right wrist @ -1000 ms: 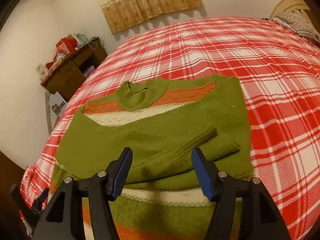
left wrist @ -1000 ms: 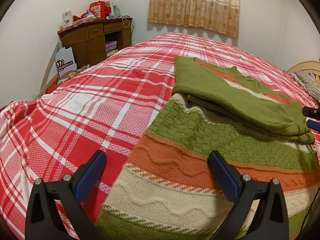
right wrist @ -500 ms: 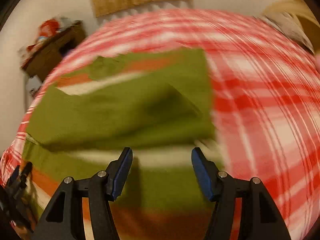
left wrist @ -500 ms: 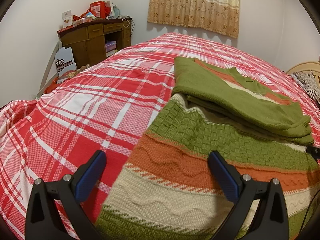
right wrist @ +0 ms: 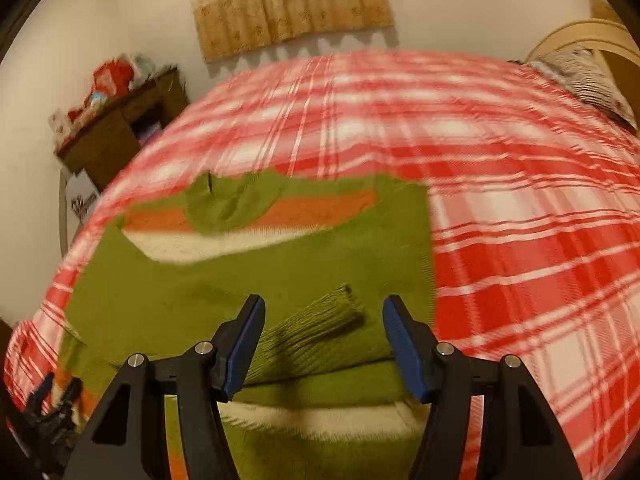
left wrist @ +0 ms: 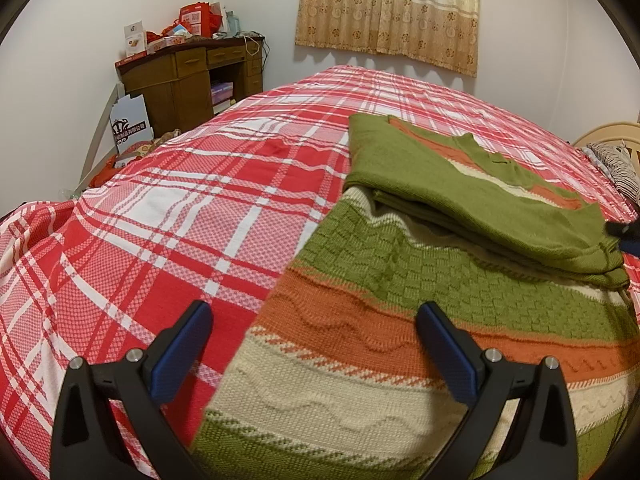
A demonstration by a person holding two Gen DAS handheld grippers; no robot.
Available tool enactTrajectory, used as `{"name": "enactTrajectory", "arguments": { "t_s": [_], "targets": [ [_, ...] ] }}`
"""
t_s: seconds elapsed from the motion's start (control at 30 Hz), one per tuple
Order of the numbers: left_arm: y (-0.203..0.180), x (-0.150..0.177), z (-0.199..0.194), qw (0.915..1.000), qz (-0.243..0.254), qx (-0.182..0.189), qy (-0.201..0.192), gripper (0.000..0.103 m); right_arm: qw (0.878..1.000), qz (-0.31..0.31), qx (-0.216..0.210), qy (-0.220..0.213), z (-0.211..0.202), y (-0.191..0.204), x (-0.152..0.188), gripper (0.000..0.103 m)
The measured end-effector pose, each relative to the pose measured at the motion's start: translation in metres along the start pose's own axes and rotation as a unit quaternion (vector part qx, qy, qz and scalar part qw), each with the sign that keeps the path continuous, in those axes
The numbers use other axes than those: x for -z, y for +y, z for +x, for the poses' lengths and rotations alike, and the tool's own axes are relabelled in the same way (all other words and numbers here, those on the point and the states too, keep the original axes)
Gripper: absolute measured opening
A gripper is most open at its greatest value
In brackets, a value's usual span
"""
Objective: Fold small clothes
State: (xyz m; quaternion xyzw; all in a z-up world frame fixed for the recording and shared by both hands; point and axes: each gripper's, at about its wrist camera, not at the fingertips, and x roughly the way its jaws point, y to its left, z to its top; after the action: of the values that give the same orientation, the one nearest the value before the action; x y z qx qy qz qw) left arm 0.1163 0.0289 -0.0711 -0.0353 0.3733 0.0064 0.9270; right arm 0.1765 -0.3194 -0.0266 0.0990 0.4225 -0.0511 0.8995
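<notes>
My left gripper (left wrist: 312,338) and right gripper (right wrist: 324,334) both gape empty over the sweater (left wrist: 420,320), sleeves tucked, hem fold pending.

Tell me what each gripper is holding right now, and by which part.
Nothing is held. The left gripper and right gripper are both open above the sweater, with no fabric between their fingers.

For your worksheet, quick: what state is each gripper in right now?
Left gripper: open, empty, over the striped knitted sweater.
Right gripper: open, empty.

right view motion-blurred, sweater (left wrist: 420,312) hem cut off
</notes>
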Motion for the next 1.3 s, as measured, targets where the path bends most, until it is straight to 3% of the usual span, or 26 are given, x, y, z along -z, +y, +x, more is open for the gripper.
{"name": "enactTrajectory", "arguments": {
  "t_s": [0.03, 0.07, 0.1, 0.33, 0.47, 0.57, 0.67, 0.7, 0.77, 0.8, 0.87, 0.97, 1.1, 1.17, 1.2, 1.23, 1.3],
  "targets": [
    [0.0, 0.0, 0.0, 1.0, 0.0, 0.0, 0.0, 0.103, 1.0, -0.01, -0.003, 0.01, 0.008, 0.002, 0.002, 0.031],
    [0.0, 0.0, 0.0, 1.0, 0.0, 0.0, 0.0, 0.103, 1.0, -0.02, -0.002, 0.013, 0.011, 0.003, 0.005, 0.02],
    [0.0, 0.0, 0.0, 1.0, 0.0, 0.0, 0.0, 0.103, 0.999, -0.028, -0.003, 0.015, 0.012, 0.005, 0.009, 0.016],
    [0.0, 0.0, 0.0, 1.0, 0.0, -0.001, 0.0, 0.103, 0.996, -0.069, -0.039, -0.029, -0.033, -0.009, 0.049, 0.016],
    [0.0, 0.0, 0.0, 1.0, 0.0, -0.001, 0.0, 0.103, 0.995, -0.08, -0.054, 0.005, -0.044, -0.019, 0.075, 0.016],
    [0.0, 0.0, 0.0, 1.0, 0.0, 0.0, 0.0, 0.103, 0.996, -0.074, -0.048, 0.011, -0.051, -0.027, 0.081, 0.016],
    [0.0, 0.0, 0.0, 1.0, 0.001, -0.001, 0.0, 0.103, 0.997, -0.042, -0.067, -0.023, -0.068, -0.038, 0.067, 0.017],
    [0.0, 0.0, 0.0, 1.0, 0.001, -0.001, 0.0, 0.103, 0.996, -0.03, -0.077, -0.039, -0.074, -0.039, 0.059, 0.021],
    [0.001, 0.0, 0.0, 1.0, 0.001, -0.002, 0.0, 0.103, 0.994, -0.019, -0.088, -0.056, -0.078, -0.039, 0.045, 0.05],
    [0.0, 0.0, 0.0, 1.0, 0.001, -0.002, 0.0, 0.103, 0.994, -0.02, -0.089, -0.062, -0.074, -0.036, 0.036, 0.073],
    [0.0, 0.0, 0.0, 1.0, 0.001, -0.001, 0.0, 0.103, 0.994, -0.037, -0.086, -0.063, -0.063, -0.026, 0.024, 0.075],
    [0.0, 0.0, 0.0, 1.0, 0.001, -0.001, 0.0, 0.103, 0.993, -0.099, -0.053, -0.025, -0.028, -0.003, 0.011, 0.074],
    [0.0, 0.0, 0.0, 1.0, 0.001, -0.001, 0.0, 0.103, 0.983, -0.181, -0.005, 0.025, 0.019, 0.021, 0.013, 0.062],
    [0.0, 0.0, 0.0, 1.0, 0.001, -0.001, 0.0, 0.103, 0.982, -0.189, -0.012, 0.024, 0.025, 0.023, 0.017, 0.042],
    [0.0, 0.0, 0.0, 1.0, 0.001, -0.001, 0.0, 0.103, 0.98, -0.196, -0.02, 0.021, 0.023, 0.025, 0.019, 0.012],
    [0.0, 0.0, 0.0, 1.0, 0.001, -0.002, -0.001, 0.103, 0.978, -0.206, -0.015, 0.025, 0.022, 0.03, 0.019, 0.006],
    [0.0, 0.0, 0.0, 1.0, 0.002, -0.003, -0.001, 0.103, 0.975, -0.222, 0.003, 0.022, 0.018, 0.038, 0.018, 0.005]
  ]
}}
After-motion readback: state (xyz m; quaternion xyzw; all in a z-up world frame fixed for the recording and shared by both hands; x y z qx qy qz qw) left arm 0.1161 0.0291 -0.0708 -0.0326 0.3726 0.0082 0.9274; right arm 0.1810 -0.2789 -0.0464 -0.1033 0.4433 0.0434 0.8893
